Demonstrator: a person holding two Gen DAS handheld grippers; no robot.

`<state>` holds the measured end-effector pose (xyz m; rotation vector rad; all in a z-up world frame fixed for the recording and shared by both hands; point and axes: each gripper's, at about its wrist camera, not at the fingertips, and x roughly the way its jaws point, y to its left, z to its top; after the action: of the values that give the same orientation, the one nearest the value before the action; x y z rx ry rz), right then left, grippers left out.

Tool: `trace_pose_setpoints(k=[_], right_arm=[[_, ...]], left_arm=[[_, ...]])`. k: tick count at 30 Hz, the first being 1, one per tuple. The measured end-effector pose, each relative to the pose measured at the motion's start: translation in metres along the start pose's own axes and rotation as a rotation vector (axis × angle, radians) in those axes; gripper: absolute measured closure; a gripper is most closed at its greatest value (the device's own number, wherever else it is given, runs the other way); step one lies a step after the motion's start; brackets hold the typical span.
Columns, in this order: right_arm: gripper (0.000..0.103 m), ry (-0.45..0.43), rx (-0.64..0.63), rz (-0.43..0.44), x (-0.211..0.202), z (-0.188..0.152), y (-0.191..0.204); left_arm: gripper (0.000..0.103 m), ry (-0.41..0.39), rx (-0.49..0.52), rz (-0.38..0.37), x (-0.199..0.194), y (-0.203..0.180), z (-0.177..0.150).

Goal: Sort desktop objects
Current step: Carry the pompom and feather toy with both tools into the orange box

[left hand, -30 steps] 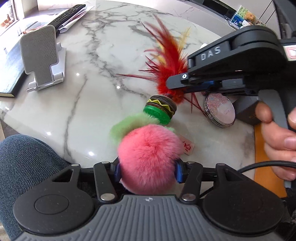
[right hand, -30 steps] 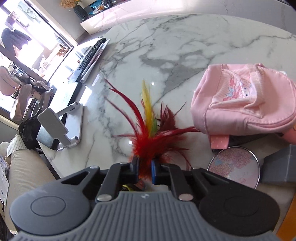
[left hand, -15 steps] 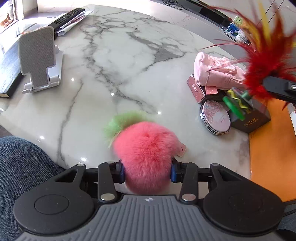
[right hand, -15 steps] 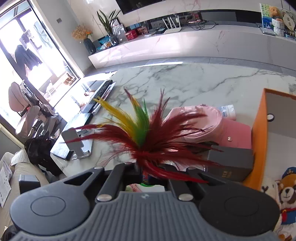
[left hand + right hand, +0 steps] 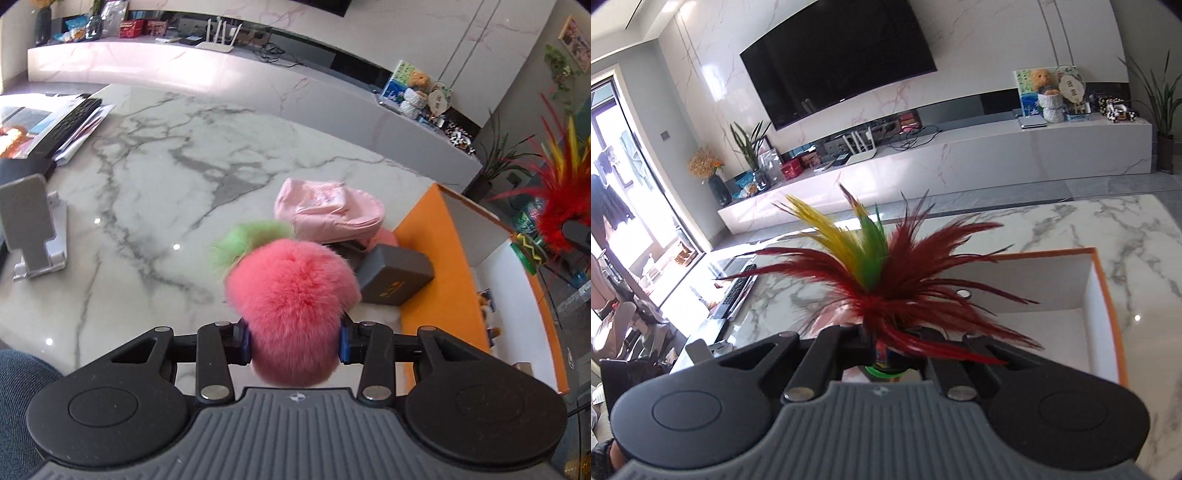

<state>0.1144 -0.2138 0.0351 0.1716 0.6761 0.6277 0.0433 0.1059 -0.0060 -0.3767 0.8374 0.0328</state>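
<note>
Left tool (image 5: 294, 340) clenched on pink pompom (image 5: 293, 295), now lifted off tabletop (image 5: 155, 192) near orange box (image 5: 424, 236). Right tool (image 5: 886, 341) grips feather shuttlecock (image 5: 875, 280), carried up over box (image 5: 1104, 295); drop-in likely next.

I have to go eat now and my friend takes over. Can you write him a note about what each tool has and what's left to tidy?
Left tool: shut on the pink pompom, lifted above the marble table.
Right tool: shut on the feather shuttlecock, held over the orange box.
Done: both toys are picked up; neither is in the box yet.
Left on the table beside the box: pink bag, dark grey case, phone stand and remote.
Likely next: drop the shuttlecock in the box, then the pompom.
</note>
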Motion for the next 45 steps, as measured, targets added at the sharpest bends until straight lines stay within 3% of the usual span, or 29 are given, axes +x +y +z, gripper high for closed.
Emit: trace_pose_setpoints(k=[4, 10, 14, 20, 28, 32, 34, 45], right_arm=[[0.099, -0.018, 0.019, -0.081, -0.018, -0.004, -0.030], [0.099, 0.062, 0.063, -0.193, -0.013, -0.023, -0.079], [0.099, 0.108, 0.036, -0.276, -0.001, -0.035, -0.099], [0.099, 0.139, -0.003, -0.293, 0.012, -0.048, -0.116], [0.094, 0.167, -0.068, -0.299, 0.020, -0.053, -0.120], [0.092, 0.138, -0.029, -0.283, 0.006, -0.054, -0.122], [0.084, 0.112, -0.013, -0.281, -0.001, -0.052, -0.123], [0.079, 0.028, 0.050, -0.281, -0.031, -0.052, -0.124]], left_arm=[[0.057, -0.035, 0.084, -0.102, -0.007, -0.043, 0.016], [0.057, 0.003, 0.237, -0.254, 0.009, -0.115, 0.023], [0.057, 0.059, 0.322, -0.313, 0.034, -0.157, 0.017], [0.057, 0.133, 0.408, -0.361, 0.072, -0.196, 0.004], [0.057, 0.194, 0.492, -0.391, 0.097, -0.215, -0.013], [0.057, 0.230, 0.520, -0.394, 0.109, -0.221, -0.021], [0.057, 0.248, 0.540, -0.382, 0.114, -0.225, -0.025], [0.056, 0.329, 0.635, -0.329, 0.134, -0.250, -0.048]])
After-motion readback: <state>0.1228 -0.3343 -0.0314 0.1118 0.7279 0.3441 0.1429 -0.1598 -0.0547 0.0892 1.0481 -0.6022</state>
